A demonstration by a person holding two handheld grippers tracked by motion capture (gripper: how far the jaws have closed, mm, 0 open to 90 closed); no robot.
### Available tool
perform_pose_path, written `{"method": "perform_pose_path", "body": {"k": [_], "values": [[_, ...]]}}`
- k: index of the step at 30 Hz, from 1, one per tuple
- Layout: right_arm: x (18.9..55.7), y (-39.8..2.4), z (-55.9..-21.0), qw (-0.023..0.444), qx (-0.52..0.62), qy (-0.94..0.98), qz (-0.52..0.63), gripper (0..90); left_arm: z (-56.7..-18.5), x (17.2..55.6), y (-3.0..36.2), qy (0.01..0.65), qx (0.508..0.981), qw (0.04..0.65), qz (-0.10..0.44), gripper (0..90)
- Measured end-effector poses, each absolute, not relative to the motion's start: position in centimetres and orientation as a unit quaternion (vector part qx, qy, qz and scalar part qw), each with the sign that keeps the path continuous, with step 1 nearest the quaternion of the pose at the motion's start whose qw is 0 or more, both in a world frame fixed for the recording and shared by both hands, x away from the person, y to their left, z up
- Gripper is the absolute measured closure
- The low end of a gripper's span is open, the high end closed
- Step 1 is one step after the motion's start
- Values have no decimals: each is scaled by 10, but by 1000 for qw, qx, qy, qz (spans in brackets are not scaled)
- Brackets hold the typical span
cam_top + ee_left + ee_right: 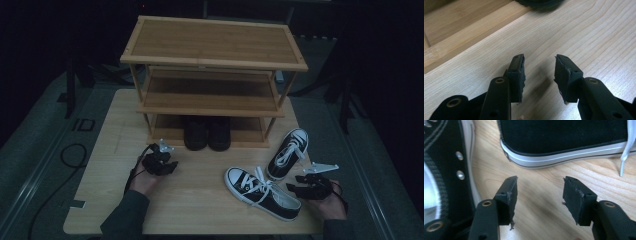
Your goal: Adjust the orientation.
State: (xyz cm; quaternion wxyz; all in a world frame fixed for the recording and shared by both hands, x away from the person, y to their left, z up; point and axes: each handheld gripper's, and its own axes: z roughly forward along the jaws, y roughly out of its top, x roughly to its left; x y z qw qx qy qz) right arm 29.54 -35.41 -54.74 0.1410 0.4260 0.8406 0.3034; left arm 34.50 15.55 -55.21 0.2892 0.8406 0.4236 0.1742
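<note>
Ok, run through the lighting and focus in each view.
High view: dim and underexposed, dark surroundings, the three-tier bamboo shoe rack readable. Left gripper view: bright, grain sharp, soft shadows under the fingers. Right gripper view: bright, black-and-white canvas sneaker slightly soft.

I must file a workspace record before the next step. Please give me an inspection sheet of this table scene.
Surface: light wooden table, bare between the items.
Job's things: two black-and-white sneakers lie on the table, front right, unshelved.
Rack: three-tier bamboo rack; a dark pair of shoes on its bottom tier, upper tiers bare.
Clutter: nothing seen.
Grippers: left gripper open over bare table; right gripper open beside the sneakers, nothing between the jaws.
Cables: black cable loops off the table's left.
Surroundings: dark, grey floor.
</note>
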Motion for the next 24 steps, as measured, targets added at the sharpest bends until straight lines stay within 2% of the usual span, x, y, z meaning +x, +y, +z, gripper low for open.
{"method": "perform_pose_path", "body": {"k": [6,14,24], "values": [[292,-351,-535,134,411,850,302,544,-554,345,157,428,840,286,170,599],[287,-344,-517,120,398,852,319,609,-554,343,155,426,841,286,171,598],[279,-331,-506,125,360,867,320,596,-554,343,156,428,841,282,174,596]]}}
